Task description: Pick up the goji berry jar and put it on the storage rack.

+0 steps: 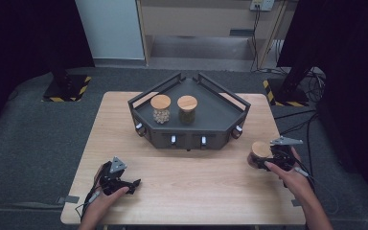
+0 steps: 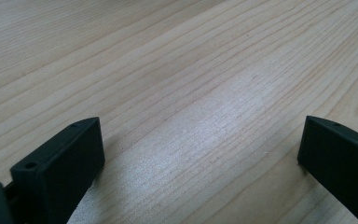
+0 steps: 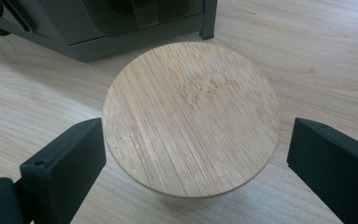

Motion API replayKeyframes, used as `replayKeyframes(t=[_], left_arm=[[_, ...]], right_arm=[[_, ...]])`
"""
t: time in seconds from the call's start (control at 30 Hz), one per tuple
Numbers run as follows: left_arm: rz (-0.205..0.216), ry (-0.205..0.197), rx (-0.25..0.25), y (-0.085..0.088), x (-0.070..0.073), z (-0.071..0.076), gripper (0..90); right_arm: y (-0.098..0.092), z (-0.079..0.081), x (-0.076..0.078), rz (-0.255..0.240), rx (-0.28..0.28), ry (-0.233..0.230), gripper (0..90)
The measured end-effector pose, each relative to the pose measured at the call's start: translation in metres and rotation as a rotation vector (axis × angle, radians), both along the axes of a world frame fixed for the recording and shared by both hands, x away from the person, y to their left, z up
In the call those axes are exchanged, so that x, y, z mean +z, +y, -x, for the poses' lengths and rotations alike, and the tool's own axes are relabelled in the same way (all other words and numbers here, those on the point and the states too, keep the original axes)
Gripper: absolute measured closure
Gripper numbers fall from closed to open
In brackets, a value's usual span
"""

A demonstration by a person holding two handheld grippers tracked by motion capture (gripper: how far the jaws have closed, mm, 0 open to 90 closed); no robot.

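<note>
A jar with a round bamboo lid (image 3: 191, 116) stands on the wooden table (image 1: 191, 187) near its right edge, also seen from above as the jar (image 1: 260, 149). My right gripper (image 3: 196, 140) is open, one jaw on each side of the lid; the left jaw is almost at the lid's edge and the right jaw stands a little off it. In the high view the right gripper (image 1: 264, 160) reaches the jar from the right. My left gripper (image 1: 133, 185) rests low near the front left of the table, and the left gripper (image 2: 200, 135) is open over bare wood.
A dark grey angular rack (image 1: 187, 139) with raised rails and front knobs sits mid-table at the back. It holds a jar of pale round bits (image 1: 161, 110) and a jar of dark greenish contents (image 1: 187, 110). A corner of the rack (image 3: 98, 32) lies just beyond the right gripper's jar.
</note>
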State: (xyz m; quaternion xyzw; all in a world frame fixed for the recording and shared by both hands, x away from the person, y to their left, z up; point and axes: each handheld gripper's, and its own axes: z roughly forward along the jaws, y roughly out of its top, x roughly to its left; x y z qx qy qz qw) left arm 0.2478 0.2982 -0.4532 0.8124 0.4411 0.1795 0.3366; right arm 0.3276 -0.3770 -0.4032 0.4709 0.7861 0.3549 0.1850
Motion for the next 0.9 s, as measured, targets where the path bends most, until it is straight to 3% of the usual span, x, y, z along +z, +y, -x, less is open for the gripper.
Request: replayKeyframes(t=[0.57, 0.9], left_arm=[[0.000, 0.000, 0.000, 0.000, 0.000, 0.000, 0.0], [0.000, 0.000, 0.000, 0.000, 0.000, 0.000, 0.0]], right_arm=[[0.005, -0.008, -0.016, -0.012, -0.012, 0.033, 7.4], [0.011, -0.008, -0.024, -0.001, -0.010, 0.022, 19.7]])
